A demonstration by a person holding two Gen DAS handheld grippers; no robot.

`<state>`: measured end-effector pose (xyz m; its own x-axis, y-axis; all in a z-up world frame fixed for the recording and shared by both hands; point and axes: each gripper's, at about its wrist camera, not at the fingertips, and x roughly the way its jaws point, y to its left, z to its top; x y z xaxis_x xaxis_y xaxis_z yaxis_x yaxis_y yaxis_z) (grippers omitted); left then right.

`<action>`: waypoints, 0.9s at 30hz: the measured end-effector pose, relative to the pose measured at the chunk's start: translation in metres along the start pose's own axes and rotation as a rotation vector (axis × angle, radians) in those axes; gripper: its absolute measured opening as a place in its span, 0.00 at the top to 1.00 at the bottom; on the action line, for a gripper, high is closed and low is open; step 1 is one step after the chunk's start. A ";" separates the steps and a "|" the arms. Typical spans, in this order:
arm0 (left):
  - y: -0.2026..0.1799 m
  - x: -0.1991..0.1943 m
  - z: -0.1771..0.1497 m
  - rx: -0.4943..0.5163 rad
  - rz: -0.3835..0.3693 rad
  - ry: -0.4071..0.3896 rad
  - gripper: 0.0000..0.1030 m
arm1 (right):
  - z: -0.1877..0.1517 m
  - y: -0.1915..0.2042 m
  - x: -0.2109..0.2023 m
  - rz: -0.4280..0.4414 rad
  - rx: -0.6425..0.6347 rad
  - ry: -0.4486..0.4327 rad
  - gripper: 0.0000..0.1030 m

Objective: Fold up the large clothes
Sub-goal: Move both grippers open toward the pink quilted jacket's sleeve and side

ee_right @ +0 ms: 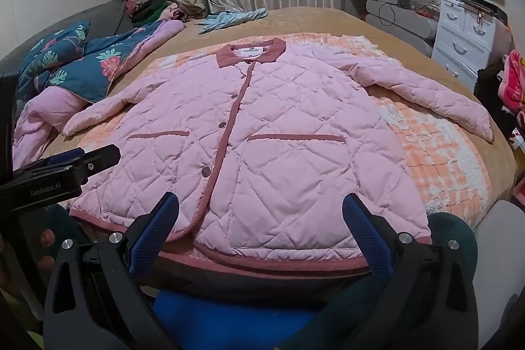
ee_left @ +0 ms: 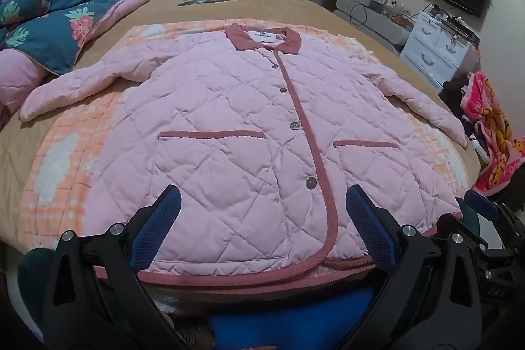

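I note both grippers, left (ee_left: 262, 218) and right (ee_right: 261, 218), spread wide, grasping nothing, poised over the jacket's hem. The pink quilted jacket (ee_left: 249, 133) lies flat, buttoned, sleeves outspread, centred on the bed (ee_left: 288, 5).

The jacket (ee_left: 249, 133) lies flat on the blanket (ee_left: 65, 159), pillows (ee_left: 49, 22) to its left.
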<state>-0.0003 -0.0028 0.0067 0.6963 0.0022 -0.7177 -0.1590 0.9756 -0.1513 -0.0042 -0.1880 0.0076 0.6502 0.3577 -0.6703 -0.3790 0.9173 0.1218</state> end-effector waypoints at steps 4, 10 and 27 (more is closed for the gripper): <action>0.000 -0.002 0.001 0.000 0.001 -0.002 0.09 | 0.000 0.000 0.000 0.000 0.000 -0.002 0.04; -0.002 -0.005 0.004 0.003 0.000 -0.006 0.09 | 0.000 0.000 -0.002 0.003 -0.003 -0.006 0.04; -0.006 -0.011 0.008 0.013 -0.001 -0.012 0.09 | 0.001 0.001 -0.002 0.001 -0.004 -0.005 0.04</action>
<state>-0.0015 -0.0070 0.0209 0.7047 0.0035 -0.7095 -0.1493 0.9783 -0.1434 -0.0050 -0.1879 0.0099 0.6531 0.3594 -0.6666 -0.3824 0.9162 0.1193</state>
